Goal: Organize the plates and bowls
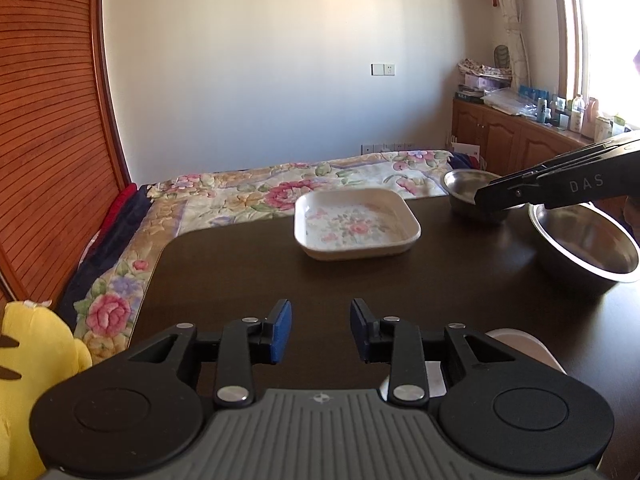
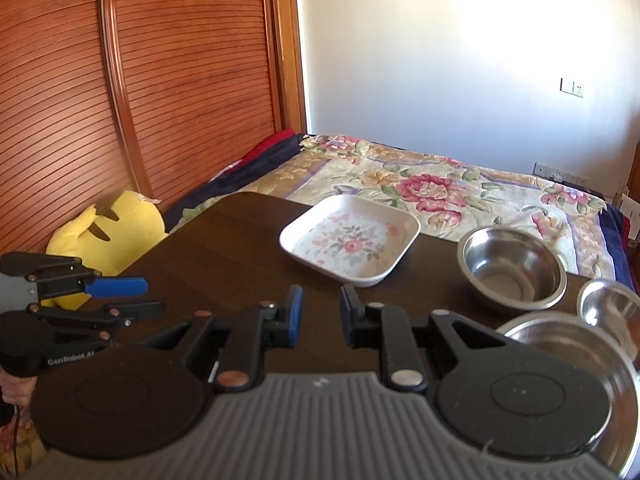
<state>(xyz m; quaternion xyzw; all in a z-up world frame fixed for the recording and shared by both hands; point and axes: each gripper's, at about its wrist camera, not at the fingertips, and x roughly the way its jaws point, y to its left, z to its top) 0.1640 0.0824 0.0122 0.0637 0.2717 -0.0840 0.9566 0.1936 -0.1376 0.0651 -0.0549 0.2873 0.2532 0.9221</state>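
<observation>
Left gripper (image 1: 321, 330): jaws apart, nothing between them, above bare table (image 1: 240, 272).
Right gripper (image 2: 320, 316): narrow gap, empty, over the same dark top.
Square floral plate (image 2: 350, 240): mid-table, toward the far edge.
Small steel bowl (image 2: 512, 268): right of the plate, apart from it.
Large steel bowl (image 2: 576, 380): nearest, right side; a third steel piece (image 2: 612, 308) behind it, possibly another bowl.
White dish (image 1: 528, 348): mostly hidden below the left gripper.
Hazard: smooth steel rims may slip from a shallow pinch; bowls near the edge could slide off.
</observation>
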